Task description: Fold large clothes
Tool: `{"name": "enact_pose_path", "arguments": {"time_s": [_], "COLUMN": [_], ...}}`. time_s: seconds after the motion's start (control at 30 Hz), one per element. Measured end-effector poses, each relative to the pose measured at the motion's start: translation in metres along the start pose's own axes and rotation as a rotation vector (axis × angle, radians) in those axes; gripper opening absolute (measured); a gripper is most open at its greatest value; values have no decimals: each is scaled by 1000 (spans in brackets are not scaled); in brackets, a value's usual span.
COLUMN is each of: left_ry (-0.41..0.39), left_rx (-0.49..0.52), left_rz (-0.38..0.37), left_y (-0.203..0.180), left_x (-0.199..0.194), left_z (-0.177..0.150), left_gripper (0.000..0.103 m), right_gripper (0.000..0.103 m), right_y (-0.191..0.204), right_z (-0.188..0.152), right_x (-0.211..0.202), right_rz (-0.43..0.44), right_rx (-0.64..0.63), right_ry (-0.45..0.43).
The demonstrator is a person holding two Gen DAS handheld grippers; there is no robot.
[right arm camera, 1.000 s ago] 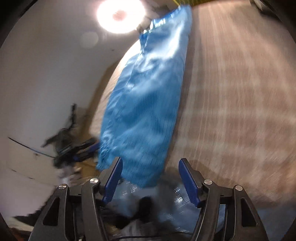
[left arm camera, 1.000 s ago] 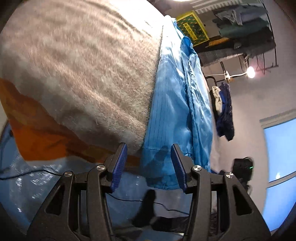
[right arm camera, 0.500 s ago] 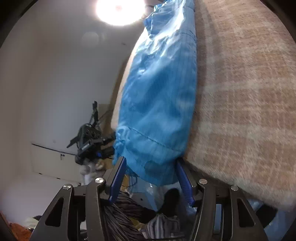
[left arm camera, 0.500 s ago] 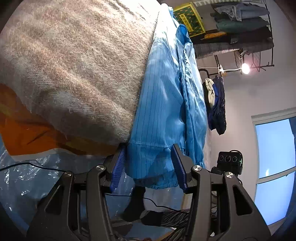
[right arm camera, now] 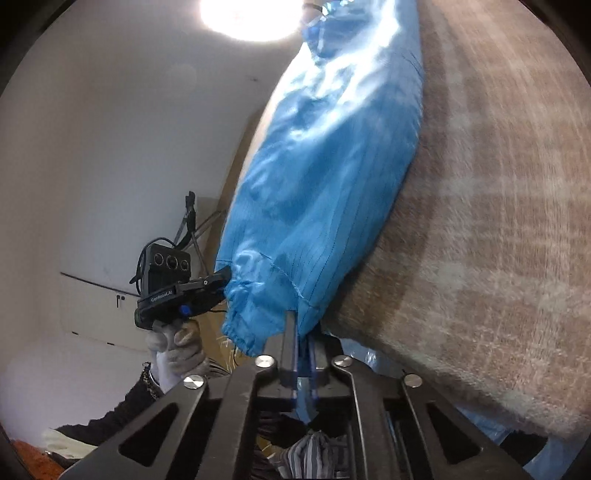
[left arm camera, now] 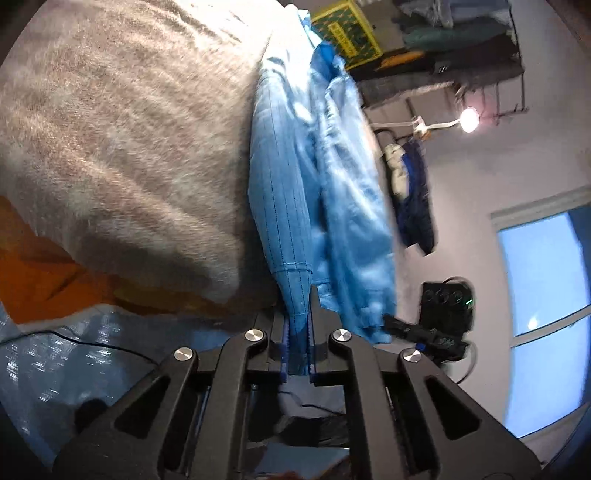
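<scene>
You've got both grippers pinched on the hem of the blue garment [left arm camera: 280,206]: the left gripper [left arm camera: 298,343] has its jaws together on the near edge of the cloth, and the right gripper [right arm camera: 303,354] is likewise clamped on the bottom edge beside an elastic cuff [right arm camera: 240,325]. The garment lies stretched lengthwise along the edge of a beige plaid blanket [left arm camera: 122,140], its near end hanging off the surface toward you; in the left wrist view it looks bunched along one side, with a collar or sleeve part [left arm camera: 332,74] ruffled at the far end. Progress, as a judgement: early. You've only secured the grip points, no fold is visible yet, so the lifting, folding over and flattening all seem left. Surface: the fuzzy blanket covers a bed or table, with an orange layer [left arm camera: 37,273] and shiny blue plastic sheeting [left arm camera: 74,362] below its edge. Room: a rack of hanging clothes [left arm camera: 454,48], a green-and-yellow box [left arm camera: 347,33], a lamp [left arm camera: 468,119], a window [left arm camera: 546,302], pale walls, and a bright ceiling light [right arm camera: 247,18]. In the right wrist view your gloved hand [right arm camera: 177,350] holds the other gripper's handle.
</scene>
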State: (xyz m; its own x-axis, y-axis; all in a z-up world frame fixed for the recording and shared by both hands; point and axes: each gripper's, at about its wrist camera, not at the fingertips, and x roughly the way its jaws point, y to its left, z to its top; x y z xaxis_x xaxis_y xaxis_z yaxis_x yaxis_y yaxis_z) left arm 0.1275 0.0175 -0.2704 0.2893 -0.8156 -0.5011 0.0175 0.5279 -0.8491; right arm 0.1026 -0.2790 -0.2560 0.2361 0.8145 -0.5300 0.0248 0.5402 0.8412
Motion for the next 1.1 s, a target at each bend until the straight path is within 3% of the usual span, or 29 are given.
{"name": "enact_pose_path", "arguments": {"time_s": [0.2, 0.6, 0.9, 1.1], "left_ry": [-51, -110, -195, -217], "left_rx": [-19, 21, 20, -1], "left_rz": [-92, -153, -153, -84], "left_y": [-22, -69, -79, -76], "left_x": [-13, -6, 13, 53], "left_z": [12, 66, 127, 182], "left_gripper": [3, 3, 3, 3], "right_gripper": [0, 0, 0, 0], "right_y": [17, 34, 33, 15], "right_z": [4, 33, 100, 151], "right_x": [-30, -45, -61, -56], "right_rz": [79, 104, 55, -9], "right_rx": [-27, -51, -56, -9], "right_ry": [-101, -201, -267, -318]}}
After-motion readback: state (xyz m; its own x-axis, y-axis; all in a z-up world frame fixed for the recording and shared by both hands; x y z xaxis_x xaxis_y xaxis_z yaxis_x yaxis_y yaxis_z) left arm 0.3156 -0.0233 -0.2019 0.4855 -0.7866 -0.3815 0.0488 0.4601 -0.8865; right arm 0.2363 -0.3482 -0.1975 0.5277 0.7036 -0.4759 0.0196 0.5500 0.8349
